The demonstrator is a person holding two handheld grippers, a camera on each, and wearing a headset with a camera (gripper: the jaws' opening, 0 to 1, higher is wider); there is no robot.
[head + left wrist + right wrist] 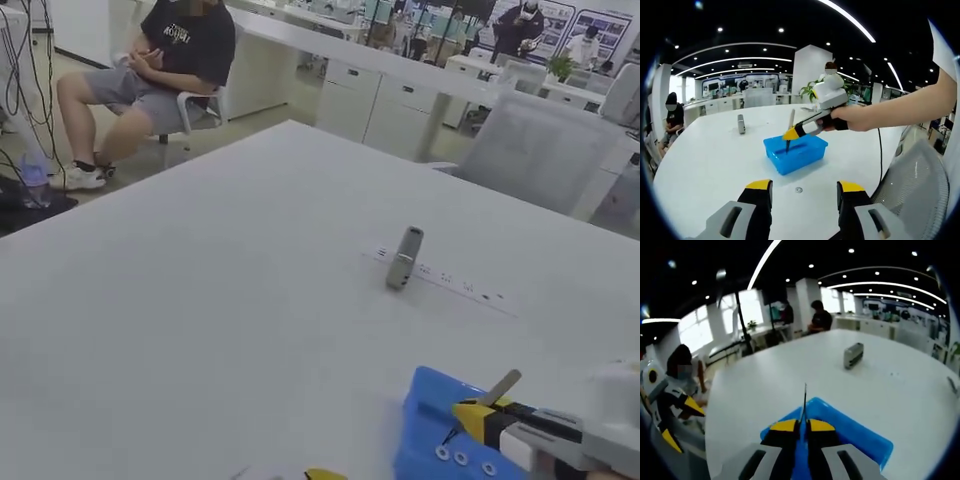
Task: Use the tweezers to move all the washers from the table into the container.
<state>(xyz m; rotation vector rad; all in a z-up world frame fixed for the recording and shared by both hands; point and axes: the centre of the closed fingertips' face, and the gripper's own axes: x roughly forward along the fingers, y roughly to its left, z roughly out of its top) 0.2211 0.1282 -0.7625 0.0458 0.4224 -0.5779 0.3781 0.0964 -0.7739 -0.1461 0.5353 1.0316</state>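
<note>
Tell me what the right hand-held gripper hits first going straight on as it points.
Probably the floor of the blue container: the right hand-held gripper is shut on the tweezers, whose tips point down into it. Depth is unclear.

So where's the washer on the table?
In the left gripper view, the washer lies on the white table in front of the blue container, seen between the left gripper's open jaws.

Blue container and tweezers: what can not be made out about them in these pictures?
- Head view: the bottom edge cuts the blue container; the washers inside cannot be fully counted.
- Left gripper view: the tweezers tip is too small to show whether it holds a washer.
- Right gripper view: blur and the right gripper cover the container's inside.
</note>
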